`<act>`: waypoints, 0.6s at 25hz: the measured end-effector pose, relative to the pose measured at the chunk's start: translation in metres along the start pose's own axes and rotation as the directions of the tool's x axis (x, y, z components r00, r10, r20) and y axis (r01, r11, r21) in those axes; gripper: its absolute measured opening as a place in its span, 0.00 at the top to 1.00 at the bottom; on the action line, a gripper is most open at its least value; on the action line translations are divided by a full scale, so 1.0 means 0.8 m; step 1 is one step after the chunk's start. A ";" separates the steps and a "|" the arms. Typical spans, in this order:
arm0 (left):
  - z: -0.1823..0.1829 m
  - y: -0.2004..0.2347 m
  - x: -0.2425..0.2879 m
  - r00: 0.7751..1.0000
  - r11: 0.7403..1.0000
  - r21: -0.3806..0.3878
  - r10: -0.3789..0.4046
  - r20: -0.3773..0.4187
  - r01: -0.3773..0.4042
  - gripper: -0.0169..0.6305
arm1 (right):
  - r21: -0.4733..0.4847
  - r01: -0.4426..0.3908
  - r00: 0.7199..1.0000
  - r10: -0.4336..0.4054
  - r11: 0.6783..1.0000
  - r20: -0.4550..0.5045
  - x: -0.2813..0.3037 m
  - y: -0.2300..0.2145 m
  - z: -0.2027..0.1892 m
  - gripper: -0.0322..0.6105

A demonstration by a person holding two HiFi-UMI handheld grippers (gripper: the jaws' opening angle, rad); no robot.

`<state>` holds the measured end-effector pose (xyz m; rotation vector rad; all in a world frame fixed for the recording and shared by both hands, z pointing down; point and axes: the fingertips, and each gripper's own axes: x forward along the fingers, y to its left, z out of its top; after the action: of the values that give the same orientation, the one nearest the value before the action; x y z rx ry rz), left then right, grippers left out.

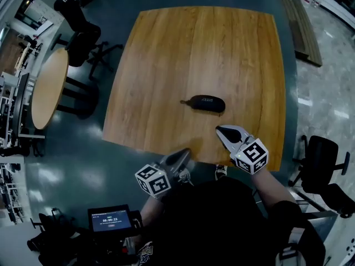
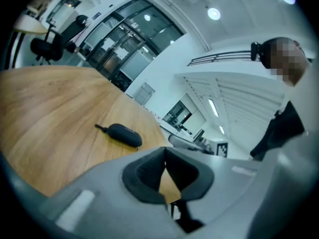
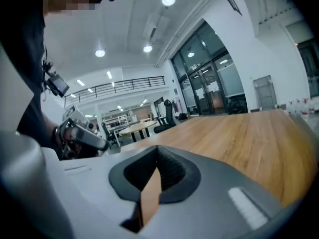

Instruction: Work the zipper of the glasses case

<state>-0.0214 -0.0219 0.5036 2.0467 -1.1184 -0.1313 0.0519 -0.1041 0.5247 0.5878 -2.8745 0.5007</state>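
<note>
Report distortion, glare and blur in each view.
Head view: fisheye bows the table edges; floor shows light glare; glasses case sharp. Left gripper view: dark vignetted corners. Right gripper view: ceiling lamps blown out.

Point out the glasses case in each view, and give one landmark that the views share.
Head view: the glasses case lies slightly right of centre, near the picture's middle height.
Left gripper view: the case sits left of centre, a little below mid-height.
Right gripper view: not in it.
Shared landmark: the wooden table, seen in all three.
</note>
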 end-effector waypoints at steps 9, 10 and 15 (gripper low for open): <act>0.005 0.017 -0.031 0.984 0.991 0.068 -0.105 -0.142 0.116 0.98 | 0.286 0.078 0.987 -0.114 0.955 0.114 0.003 0.109 0.032 0.94; -0.002 0.021 -0.041 0.980 0.990 0.064 -0.115 -0.163 0.127 0.98 | 0.296 0.087 0.985 -0.127 0.951 0.120 0.006 0.124 0.029 0.94; -0.043 0.015 -0.087 0.949 0.973 0.032 -0.216 -0.229 0.229 0.97 | 0.338 0.162 0.968 -0.216 0.927 0.128 0.001 0.195 -0.006 0.94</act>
<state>-0.0567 0.0467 0.5174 2.1740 -0.7587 0.0211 -0.0115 0.0325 0.4838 0.9919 -2.8579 0.9457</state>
